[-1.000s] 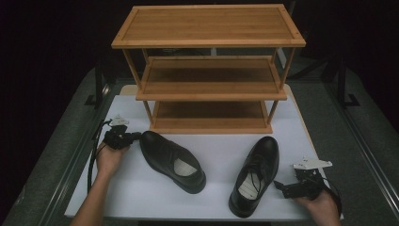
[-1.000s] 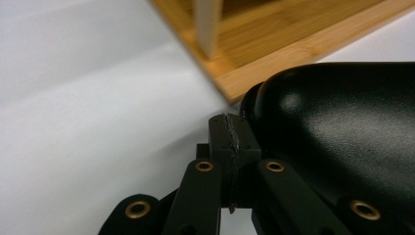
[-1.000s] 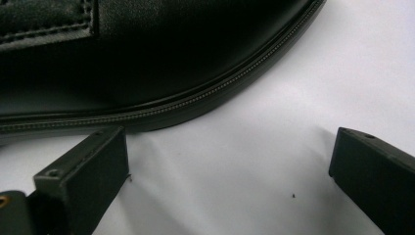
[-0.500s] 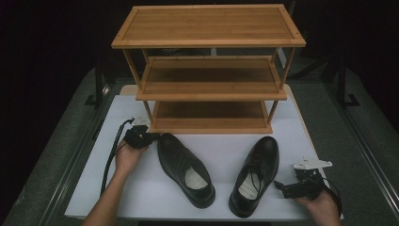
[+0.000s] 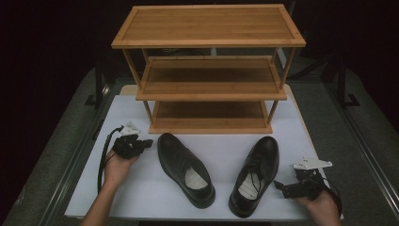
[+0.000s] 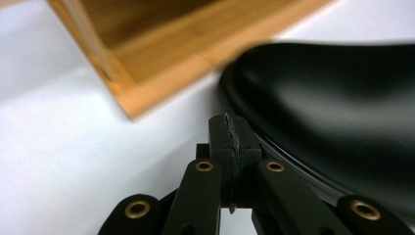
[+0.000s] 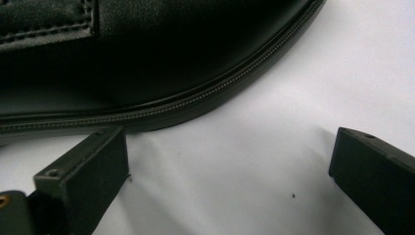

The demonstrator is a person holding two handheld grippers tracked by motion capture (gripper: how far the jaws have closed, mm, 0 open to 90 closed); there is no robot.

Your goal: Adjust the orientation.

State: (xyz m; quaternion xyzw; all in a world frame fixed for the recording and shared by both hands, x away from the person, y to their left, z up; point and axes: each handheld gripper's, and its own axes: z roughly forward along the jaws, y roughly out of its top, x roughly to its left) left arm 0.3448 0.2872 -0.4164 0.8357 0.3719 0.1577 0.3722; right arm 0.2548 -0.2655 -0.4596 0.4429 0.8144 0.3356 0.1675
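Note:
Two black leather shoes lie on the white table (image 5: 141, 188), toes toward a three-tier wooden rack (image 5: 209, 70). The left shoe (image 5: 186, 169) points up-left; its toe (image 6: 333, 112) sits just right of my left gripper (image 5: 146, 142) (image 6: 230, 127), whose jaws are pressed together with nothing between them. The right shoe (image 5: 256, 174) lies at the right, laces showing. My right gripper (image 5: 278, 186) (image 7: 230, 171) rests on the table beside that shoe's heel side (image 7: 161, 73), jaws wide apart and empty.
The rack's bottom shelf edge (image 6: 161, 73) lies just ahead of the left gripper. Black cables trail from both grippers. Grey floor and metal rails (image 5: 362, 141) flank the table; bare table surface lies between and in front of the shoes.
The left hand moved its gripper to the right toward the left shoe's toe. That shoe turned, its heel swinging further right and nearer the front. The right gripper stayed in place.

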